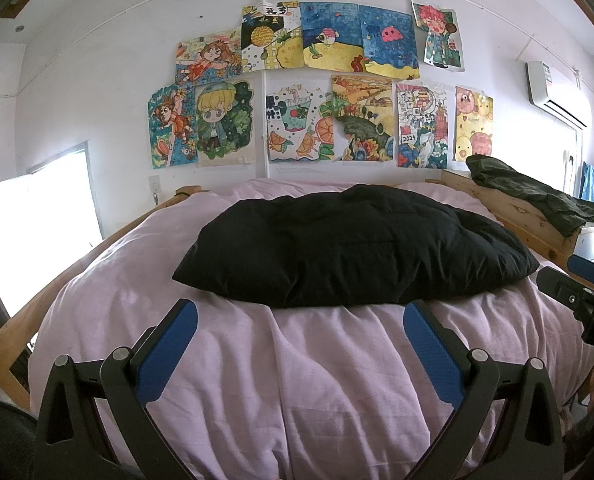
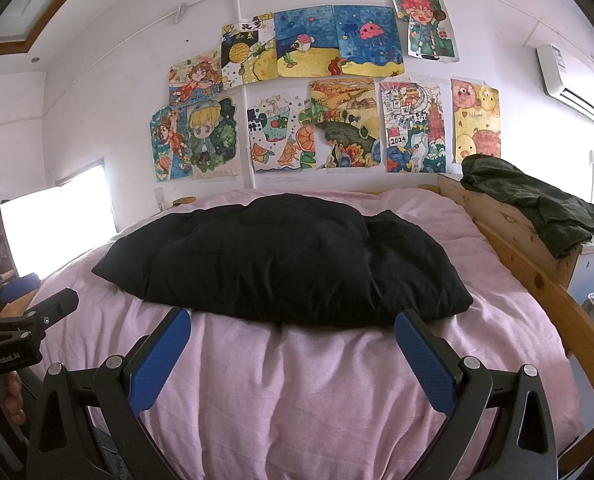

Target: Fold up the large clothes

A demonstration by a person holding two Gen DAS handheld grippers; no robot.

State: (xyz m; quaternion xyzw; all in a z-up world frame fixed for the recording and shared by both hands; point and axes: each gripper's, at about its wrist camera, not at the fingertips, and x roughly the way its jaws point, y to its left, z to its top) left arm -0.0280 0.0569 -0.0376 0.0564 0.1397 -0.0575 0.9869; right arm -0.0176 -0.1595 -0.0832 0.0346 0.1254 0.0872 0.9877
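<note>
A black padded garment lies folded into a thick bundle across the middle of the pink bed cover; it also shows in the right wrist view. My left gripper is open and empty, held above the cover just in front of the garment's near edge. My right gripper is open and empty, also just short of the near edge. The right gripper shows at the right edge of the left wrist view, and the left gripper at the left edge of the right wrist view.
A wooden bed frame runs along the right side, with a dark green cloth heaped on its headboard corner. Children's drawings cover the wall behind. A bright window is at the left, an air conditioner at the upper right.
</note>
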